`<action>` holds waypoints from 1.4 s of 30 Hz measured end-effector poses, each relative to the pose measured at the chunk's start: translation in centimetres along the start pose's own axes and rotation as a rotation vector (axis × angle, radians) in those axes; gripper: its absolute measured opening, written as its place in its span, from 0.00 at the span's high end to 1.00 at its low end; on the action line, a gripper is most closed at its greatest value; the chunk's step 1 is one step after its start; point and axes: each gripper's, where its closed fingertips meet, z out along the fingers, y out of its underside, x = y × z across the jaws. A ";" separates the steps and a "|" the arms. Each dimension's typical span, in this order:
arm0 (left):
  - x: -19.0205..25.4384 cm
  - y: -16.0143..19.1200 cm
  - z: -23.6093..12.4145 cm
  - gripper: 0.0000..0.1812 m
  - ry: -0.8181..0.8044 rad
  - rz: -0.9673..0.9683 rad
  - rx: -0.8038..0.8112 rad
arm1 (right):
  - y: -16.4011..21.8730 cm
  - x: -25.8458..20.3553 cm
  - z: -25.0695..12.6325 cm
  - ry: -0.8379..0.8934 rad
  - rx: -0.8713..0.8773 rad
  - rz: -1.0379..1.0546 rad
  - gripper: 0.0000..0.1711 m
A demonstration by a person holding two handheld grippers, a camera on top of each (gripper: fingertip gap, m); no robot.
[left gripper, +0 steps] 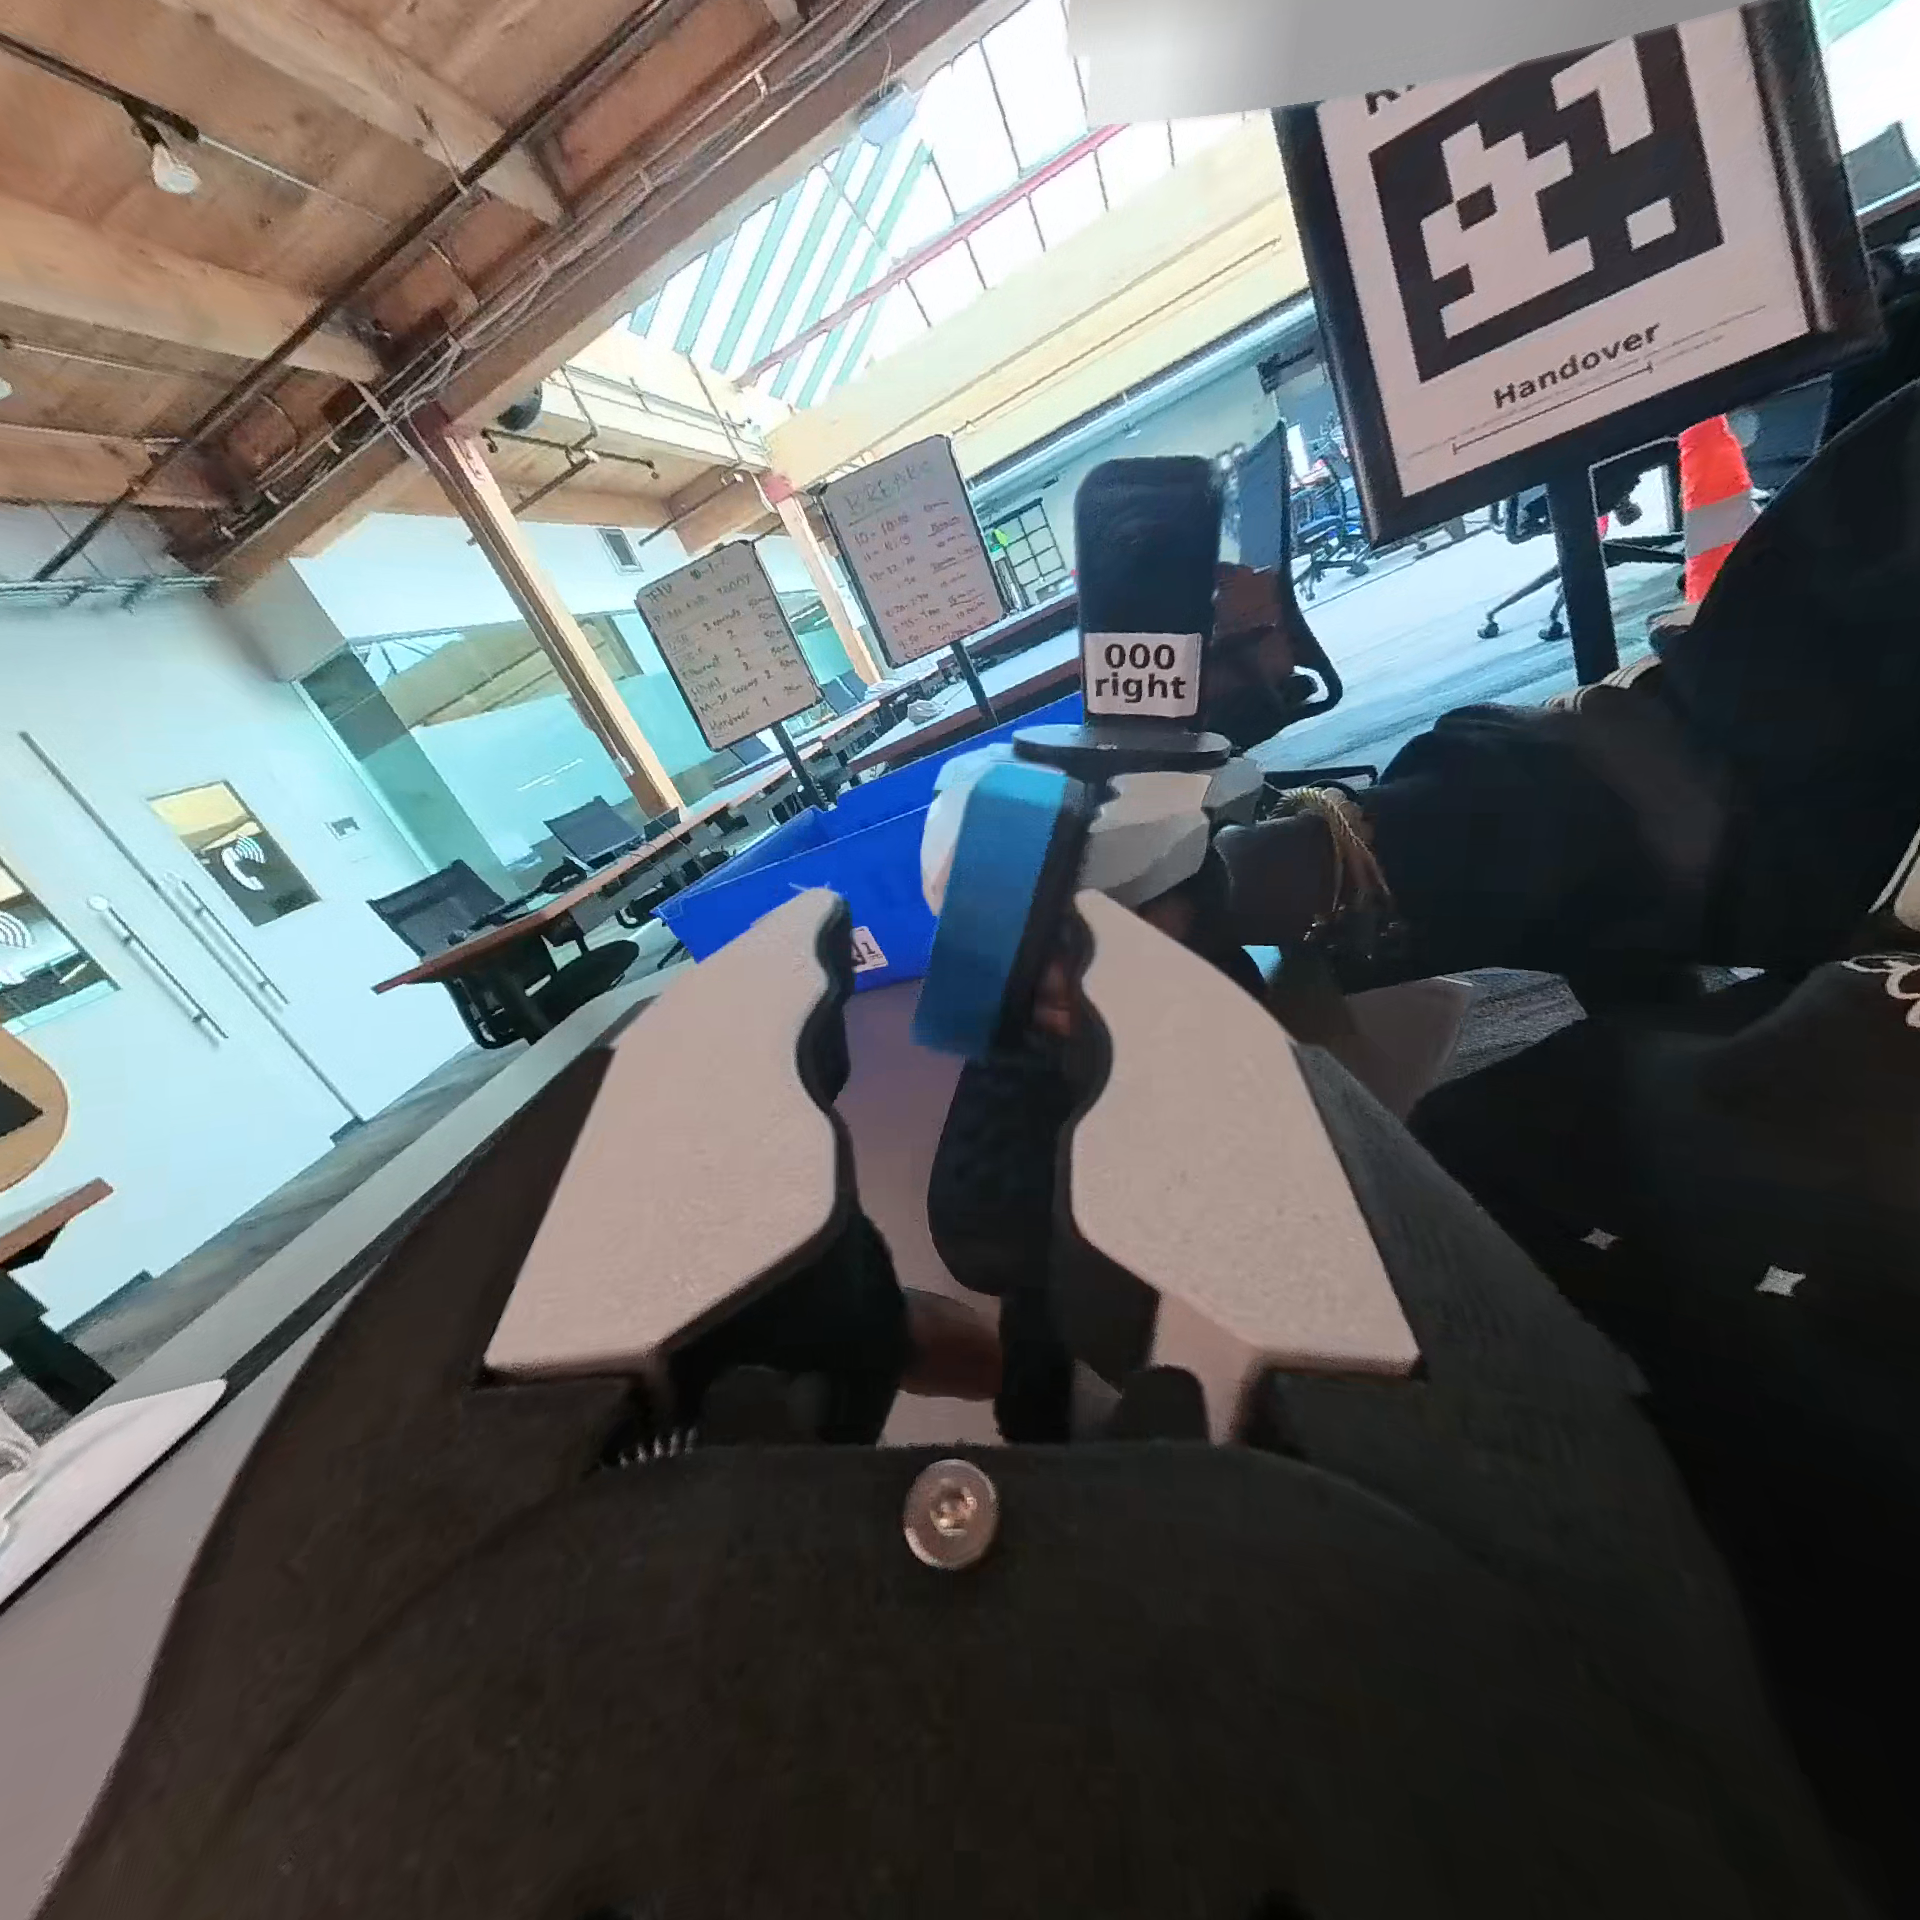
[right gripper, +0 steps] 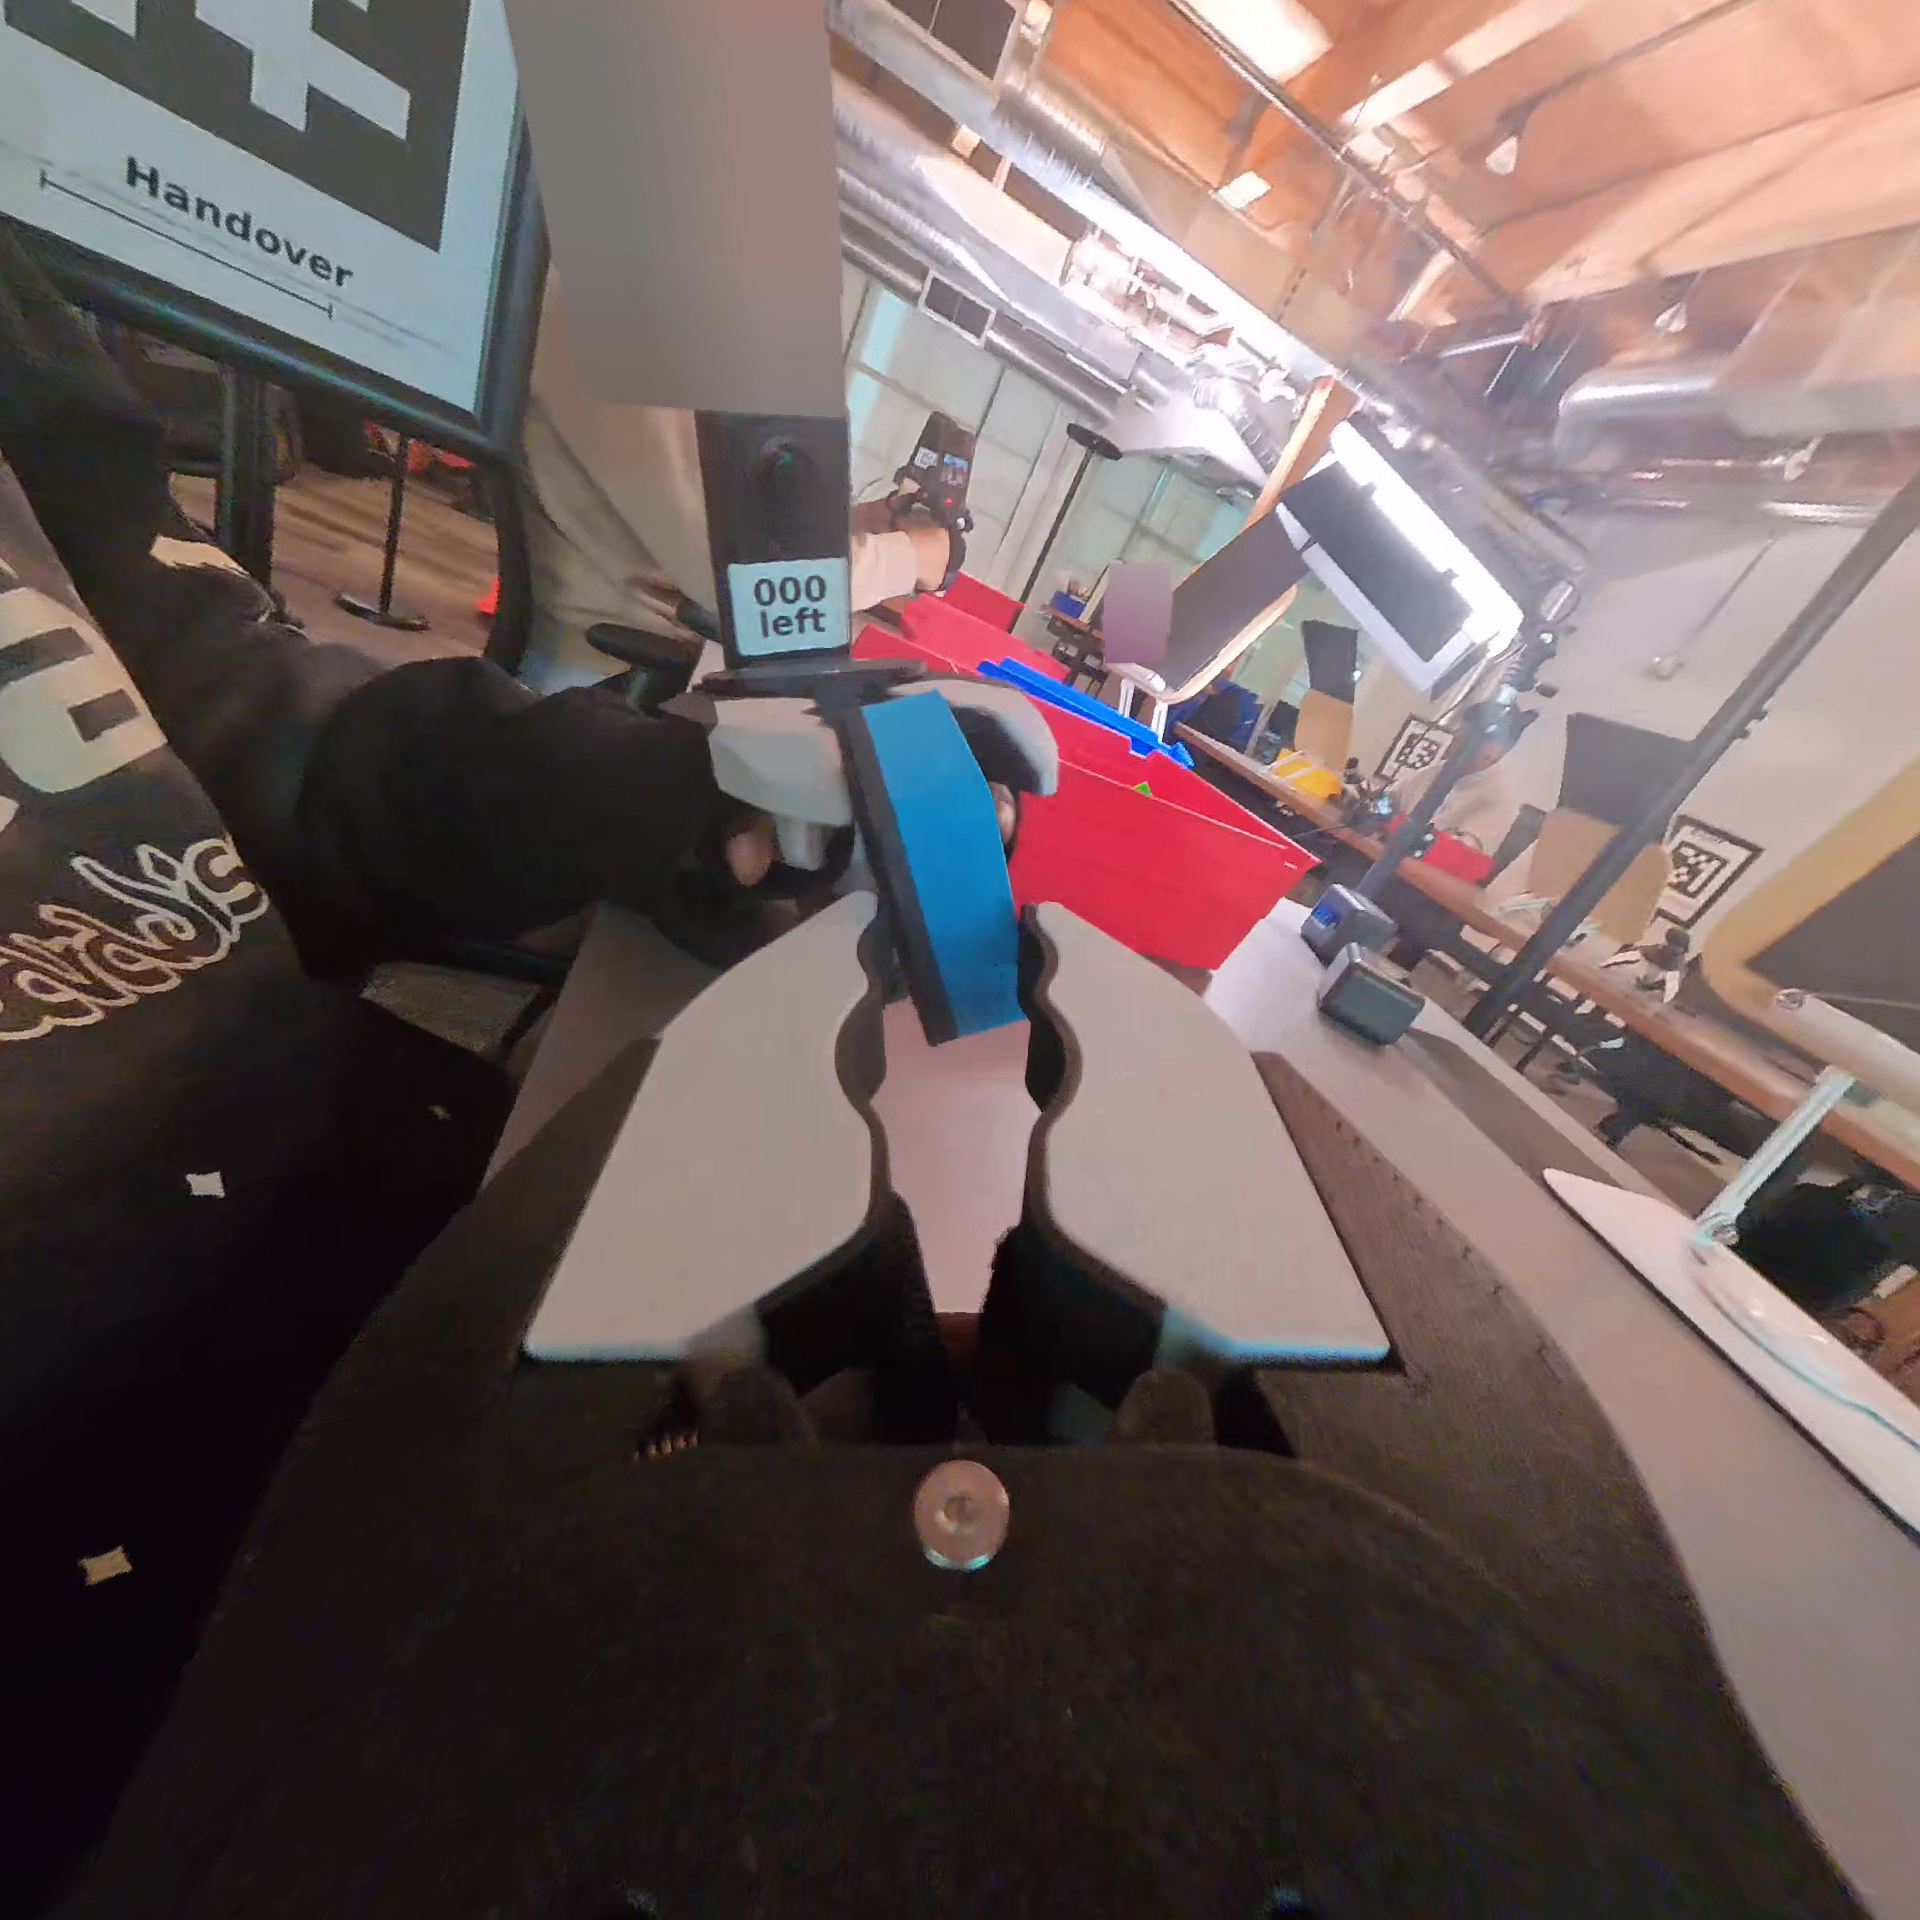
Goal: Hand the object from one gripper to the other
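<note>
Scene: two handheld grippers meet nose to nose above a grey table (right gripper: 1662, 1403), mid-handover.
Object: blue-and-black pad (left gripper: 987, 914), a flat two-layer slab held on edge in the air btwn both sets of fingers.
Right gripper (right gripper: 951, 935): fingers nearly closed, appear clamped on the pad's faces at its lower end.
Left gripper (left gripper: 961, 925): jaws spread wider than the pad; black face sits against one finger, the other stands clear. No grip yet.
Handling: prob. light and foam-like, slightly squashy, not fragile. Best pinched across the broad faces, w/ each gripper on its own end.
Room: open air all round. Red bin (right gripper: 1132, 862) and blue bin (left gripper: 790, 883) near behind, marker board (left gripper: 1558, 239) overhead. Pull apart sideways, not back.
</note>
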 end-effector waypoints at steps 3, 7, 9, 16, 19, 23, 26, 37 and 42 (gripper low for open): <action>0.6 0.4 0.1 0.88 0.051 -0.060 -0.035 | 0.1 0.1 0.0 0.005 -0.002 0.006 0.87; 0.2 1.1 -0.2 0.88 0.110 -0.327 -0.089 | -0.3 0.3 -0.1 0.042 0.029 -0.042 0.86; -0.4 1.3 -0.6 0.88 0.131 -0.514 -0.092 | -1.0 0.5 -0.2 0.118 0.085 -0.170 0.73; 0.5 2.1 -1.0 0.89 0.300 -0.964 -0.126 | 1.0 -0.9 1.1 0.152 -0.064 -0.538 0.59; 1.0 2.7 -0.9 0.88 0.316 -0.988 -0.179 | 1.2 -1.2 1.3 0.145 -0.082 -0.584 0.61; 1.3 2.9 -0.7 0.88 0.326 -1.000 -0.202 | 1.6 -1.4 1.3 0.129 -0.110 -0.609 0.66; 0.9 2.0 -0.5 0.81 0.277 -0.813 -0.134 | 1.5 -1.2 1.1 0.101 -0.109 -0.481 0.66; 0.8 1.6 0.8 0.61 0.018 0.080 -0.091 | -0.1 -0.7 0.1 -0.038 0.020 -0.005 0.66; 1.8 2.3 1.0 0.71 0.069 0.102 -0.131 | 0.1 -1.1 0.3 -0.064 0.001 -0.008 0.66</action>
